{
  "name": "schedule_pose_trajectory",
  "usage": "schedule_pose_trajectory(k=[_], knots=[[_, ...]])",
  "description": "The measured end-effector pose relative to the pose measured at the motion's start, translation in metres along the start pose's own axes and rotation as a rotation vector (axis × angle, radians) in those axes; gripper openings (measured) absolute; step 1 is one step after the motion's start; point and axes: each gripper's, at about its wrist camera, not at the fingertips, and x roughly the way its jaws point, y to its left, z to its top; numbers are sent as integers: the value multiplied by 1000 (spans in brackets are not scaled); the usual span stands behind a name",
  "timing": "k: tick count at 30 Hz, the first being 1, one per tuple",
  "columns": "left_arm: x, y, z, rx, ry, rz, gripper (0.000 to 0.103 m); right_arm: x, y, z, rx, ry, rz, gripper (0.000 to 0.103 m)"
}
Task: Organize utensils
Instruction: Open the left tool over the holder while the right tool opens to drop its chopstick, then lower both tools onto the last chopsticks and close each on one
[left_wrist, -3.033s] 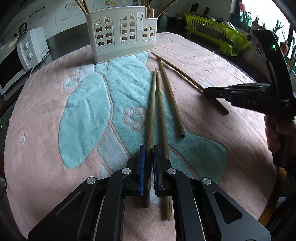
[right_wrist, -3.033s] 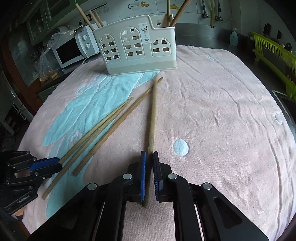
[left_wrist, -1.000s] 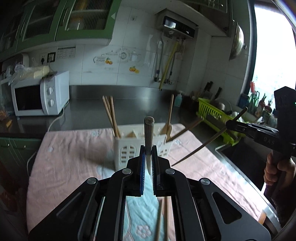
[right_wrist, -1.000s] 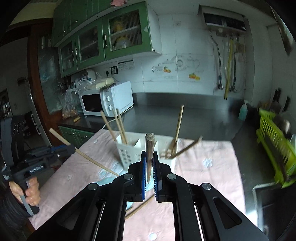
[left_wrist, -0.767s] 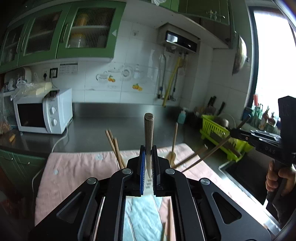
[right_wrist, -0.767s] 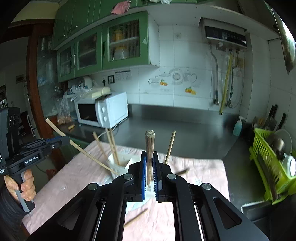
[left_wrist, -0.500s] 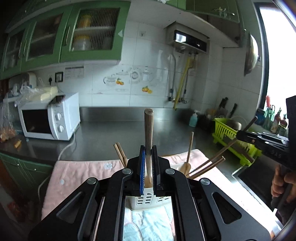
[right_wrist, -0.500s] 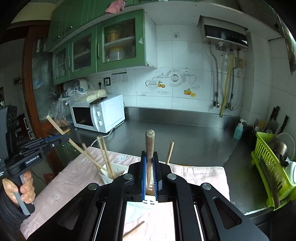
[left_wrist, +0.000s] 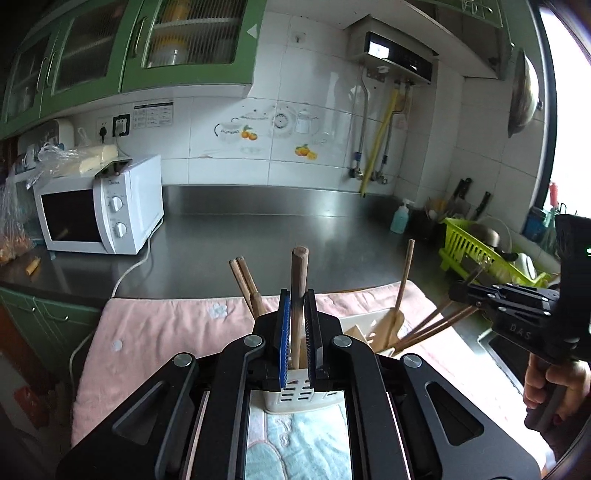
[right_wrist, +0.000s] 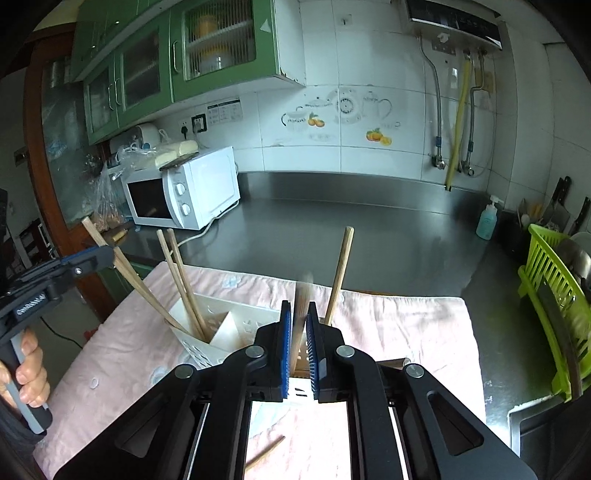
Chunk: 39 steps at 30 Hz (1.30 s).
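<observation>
My left gripper (left_wrist: 297, 334) sits above the white utensil holder (left_wrist: 301, 397) with a wooden chopstick (left_wrist: 298, 284) upright between its slightly parted blue pads, lower end in the holder. My right gripper (right_wrist: 298, 343) is over the holder's (right_wrist: 218, 338) right end; a blurred chopstick (right_wrist: 301, 314) slides down between its parted pads. Other chopsticks (right_wrist: 181, 280) and a wooden spoon handle (right_wrist: 340, 273) stand in the holder. Each gripper shows in the other's view: left (right_wrist: 62, 273), right (left_wrist: 491, 299).
The holder stands on a pink and blue towel (right_wrist: 406, 332). One loose chopstick (right_wrist: 264, 456) lies on the towel in front. A microwave (right_wrist: 181, 195) sits at the back left, a green dish rack (right_wrist: 550, 306) at the right beside the sink.
Both grippers have lowered their chopsticks into the holder from above. The pads of both have parted, and the right chopstick is dropping.
</observation>
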Motion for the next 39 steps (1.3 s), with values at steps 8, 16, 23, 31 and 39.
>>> schedule_pose_trajectory(k=[8,16,23,31,39], knots=[[-21,3,-3,-19,-21,6,13,-30,7,-8,-14,-65,-36,28],[-64,5,-30,5,-30,43,30,-75,31,-64,-4,-72,-37,29],[-95,10,-72,17,7,38,30,-57,61,-151,79,108,67,29],[-116,27,-123,-21,46,55,32,-16,83,-223,226,284,113,23],[-123,45,-166,-36,109,97,32,0,93,-243,340,324,124,16]])
